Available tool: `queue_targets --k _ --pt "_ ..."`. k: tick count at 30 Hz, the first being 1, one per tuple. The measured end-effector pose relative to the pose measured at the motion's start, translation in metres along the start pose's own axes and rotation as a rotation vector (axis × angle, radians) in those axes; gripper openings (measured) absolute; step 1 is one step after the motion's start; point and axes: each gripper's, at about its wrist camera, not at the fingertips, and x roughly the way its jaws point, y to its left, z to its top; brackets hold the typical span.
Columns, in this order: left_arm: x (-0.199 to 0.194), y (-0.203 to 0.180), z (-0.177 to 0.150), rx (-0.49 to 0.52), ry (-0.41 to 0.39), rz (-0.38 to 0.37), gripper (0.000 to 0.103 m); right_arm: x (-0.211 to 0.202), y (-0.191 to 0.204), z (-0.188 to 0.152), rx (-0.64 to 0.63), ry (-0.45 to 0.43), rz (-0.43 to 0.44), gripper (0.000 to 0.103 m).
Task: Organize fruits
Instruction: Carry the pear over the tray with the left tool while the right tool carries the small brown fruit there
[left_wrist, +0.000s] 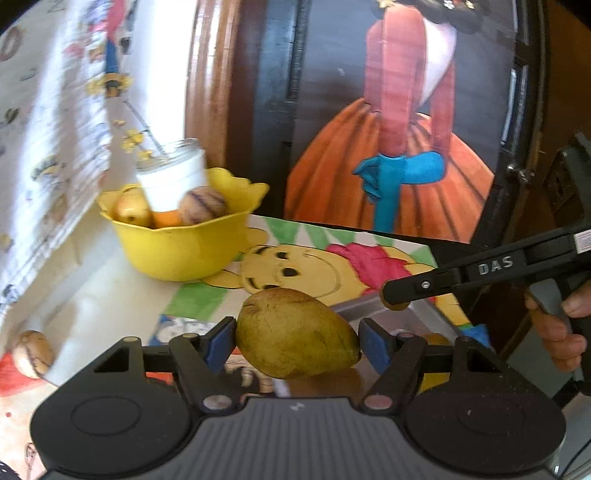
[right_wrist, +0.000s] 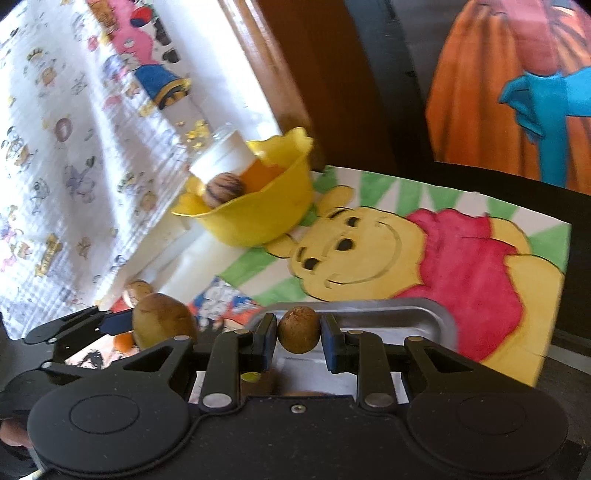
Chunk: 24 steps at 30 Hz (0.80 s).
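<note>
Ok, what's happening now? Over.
Left gripper holds pear. Right gripper holds small brown fruit. Yellow bowl ahead, jar already inside.

Bright daylight washed out the patterned cloth (left_wrist: 55, 122) on the left; motion blur softened the white jar (left_wrist: 173, 173); fisheye bending curved the edges.
</note>
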Motion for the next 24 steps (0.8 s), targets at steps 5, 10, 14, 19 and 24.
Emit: queue_targets --k 5,10,14,19,24 --pt "-0.002 -0.023 -0.006 0.024 0.016 -0.040 0.075 -0.013 -0.014 -0.013 0.015 -0.002 -0.011 0.028" --pt "-0.004 -0.041 -0.015 0.039 0.041 -0.065 0.075 -0.016 -0.022 -0.023 0.019 0.004 -0.026 0.028" --pt "-0.004 -0.051 -0.024 0.033 0.068 -0.082 0.075 -0.015 -0.026 -0.028 0.020 0.002 -0.040 0.028" --pt "0.001 -0.057 -0.032 0.026 0.104 -0.095 0.075 -0.014 -0.031 -0.031 0.028 0.003 -0.053 0.028" --pt "0.005 -0.057 -0.037 -0.013 0.141 -0.108 0.075 -0.006 -0.035 -0.029 0.041 0.020 -0.057 0.028"
